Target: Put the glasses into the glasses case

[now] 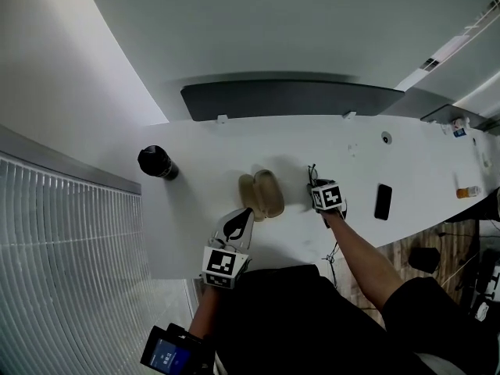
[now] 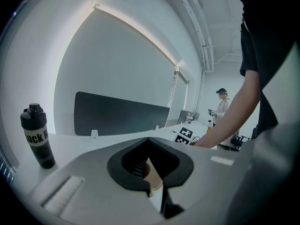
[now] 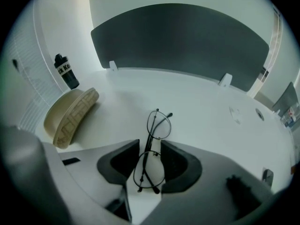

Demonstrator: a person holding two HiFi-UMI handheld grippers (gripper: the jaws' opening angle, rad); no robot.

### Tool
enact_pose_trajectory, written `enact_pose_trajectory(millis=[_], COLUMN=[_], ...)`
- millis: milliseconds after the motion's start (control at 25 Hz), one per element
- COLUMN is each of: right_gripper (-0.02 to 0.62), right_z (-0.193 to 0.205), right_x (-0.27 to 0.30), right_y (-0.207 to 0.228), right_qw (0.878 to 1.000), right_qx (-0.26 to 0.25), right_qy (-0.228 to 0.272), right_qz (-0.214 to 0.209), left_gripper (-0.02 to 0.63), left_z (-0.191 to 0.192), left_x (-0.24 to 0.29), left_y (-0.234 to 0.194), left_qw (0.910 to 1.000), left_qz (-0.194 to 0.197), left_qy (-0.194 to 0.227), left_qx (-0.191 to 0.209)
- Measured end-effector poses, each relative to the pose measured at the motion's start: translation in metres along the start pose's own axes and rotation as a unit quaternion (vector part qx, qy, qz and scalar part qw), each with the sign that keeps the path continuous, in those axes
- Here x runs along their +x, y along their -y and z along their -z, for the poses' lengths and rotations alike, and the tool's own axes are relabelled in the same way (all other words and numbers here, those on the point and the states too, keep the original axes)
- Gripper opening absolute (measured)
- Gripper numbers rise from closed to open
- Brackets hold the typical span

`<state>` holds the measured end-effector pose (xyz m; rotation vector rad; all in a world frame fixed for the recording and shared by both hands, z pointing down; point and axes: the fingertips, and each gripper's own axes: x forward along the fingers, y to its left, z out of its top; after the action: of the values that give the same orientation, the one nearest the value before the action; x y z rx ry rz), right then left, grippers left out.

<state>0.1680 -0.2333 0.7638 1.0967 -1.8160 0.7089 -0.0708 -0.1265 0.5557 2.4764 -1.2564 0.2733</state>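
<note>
The beige glasses case [image 1: 264, 194] lies open on the white table [image 1: 203, 155]. My left gripper [image 1: 247, 214] is at its near edge, and in the left gripper view [image 2: 151, 172] the jaws are shut on a beige rim of the case [image 2: 154, 178]. The thin wire-framed glasses [image 3: 159, 124] lie folded on the table to the right of the case [image 3: 70, 116]. My right gripper [image 3: 150, 146] points steeply down over them, one jaw on each side of the frame's middle, with a small gap still showing on the left side. In the head view the glasses [image 1: 312, 172] poke out just beyond that gripper [image 1: 317, 183].
A black bottle [image 1: 158, 162] stands at the table's left end. A dark phone [image 1: 383, 201] lies right of my right gripper, and a small orange-capped item [image 1: 469, 191] lies farther right. A dark divider panel [image 1: 289, 98] lines the far edge. Another person [image 2: 222, 108] stands in the distance.
</note>
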Motion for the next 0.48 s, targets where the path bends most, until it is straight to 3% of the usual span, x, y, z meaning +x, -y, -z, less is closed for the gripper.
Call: enact_pose_trajectory(millis=[480], right_gripper=[0.104], right_z=[0.021], right_x=[-0.025], right_y=[-0.018], right_qw=[1.0], right_qx=[-0.009], right_qy=[0.024], right_qz=[-0.002], left_gripper=[0.008], left_z=[0.001], left_x=[-0.005], left_y=[0.001], left_qw=[0.9999], left_qz=[0.002], left_qy=[0.005], left_qx=[0.014])
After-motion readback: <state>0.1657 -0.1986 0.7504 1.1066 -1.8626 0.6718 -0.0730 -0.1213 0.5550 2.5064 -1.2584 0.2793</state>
